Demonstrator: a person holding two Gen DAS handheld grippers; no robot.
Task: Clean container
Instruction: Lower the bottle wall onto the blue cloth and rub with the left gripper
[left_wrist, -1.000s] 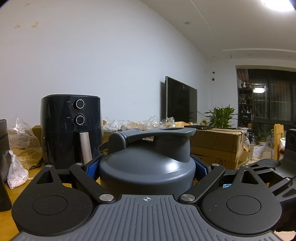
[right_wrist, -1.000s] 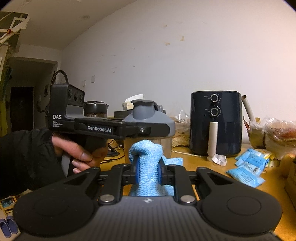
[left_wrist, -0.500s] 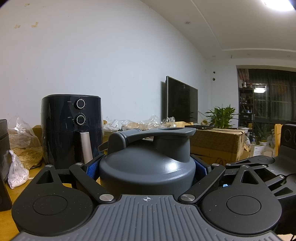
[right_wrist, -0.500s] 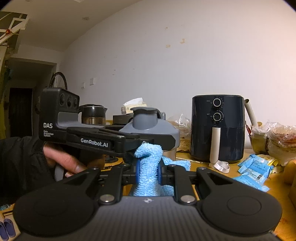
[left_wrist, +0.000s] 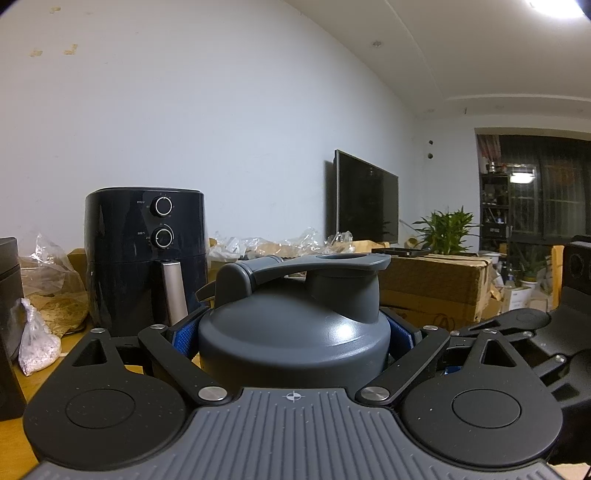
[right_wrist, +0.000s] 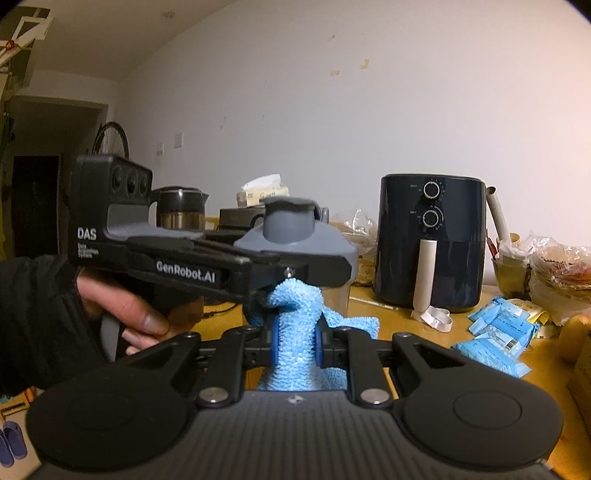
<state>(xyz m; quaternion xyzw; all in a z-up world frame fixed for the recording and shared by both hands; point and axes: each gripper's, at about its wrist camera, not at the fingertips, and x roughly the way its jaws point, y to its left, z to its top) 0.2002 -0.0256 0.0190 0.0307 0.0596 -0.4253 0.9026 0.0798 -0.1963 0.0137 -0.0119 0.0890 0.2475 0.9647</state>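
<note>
Closing in from the right, the right gripper (right_wrist: 295, 341), clamped on a fluffy blue microfibre cloth (right_wrist: 293, 314), has brought it up against the smooth grey domed-lid plastic container (left_wrist: 291, 332). The left gripper (left_wrist: 293, 334) holds that container clamped above the wooden table (right_wrist: 406, 325), so wiping looks ready to begin.
</note>
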